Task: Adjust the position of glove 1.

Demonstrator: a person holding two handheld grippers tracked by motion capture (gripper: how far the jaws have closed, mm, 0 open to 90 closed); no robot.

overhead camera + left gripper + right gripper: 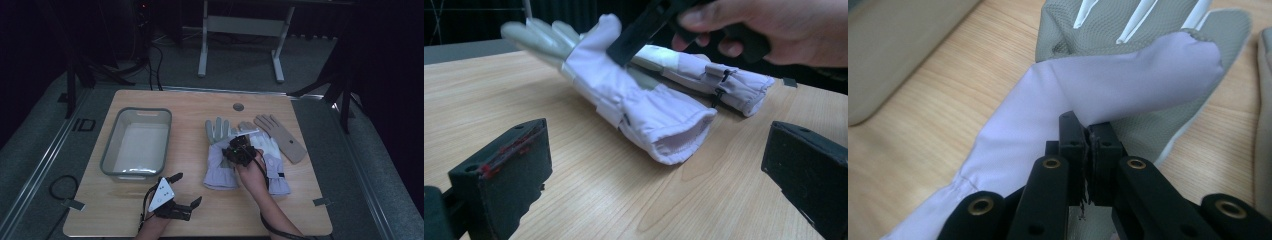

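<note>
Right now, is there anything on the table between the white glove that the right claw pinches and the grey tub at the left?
Nothing visible blocks that way. The right claw is shut on the white glove, and bare wood lies between it and the grey tub. The left claw, open, rests nearer the table's front edge, beside that path.

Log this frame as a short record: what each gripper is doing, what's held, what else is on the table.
right gripper: shut, pinching the white fabric of the left glove and lifting its edge
left gripper: open, holding nothing, low over the table's near edge
right glove: white, flat beside the left one
tan glove: flat, at the far right
bin: grey, at the table's left, nothing visible inside
table: light wood
</note>
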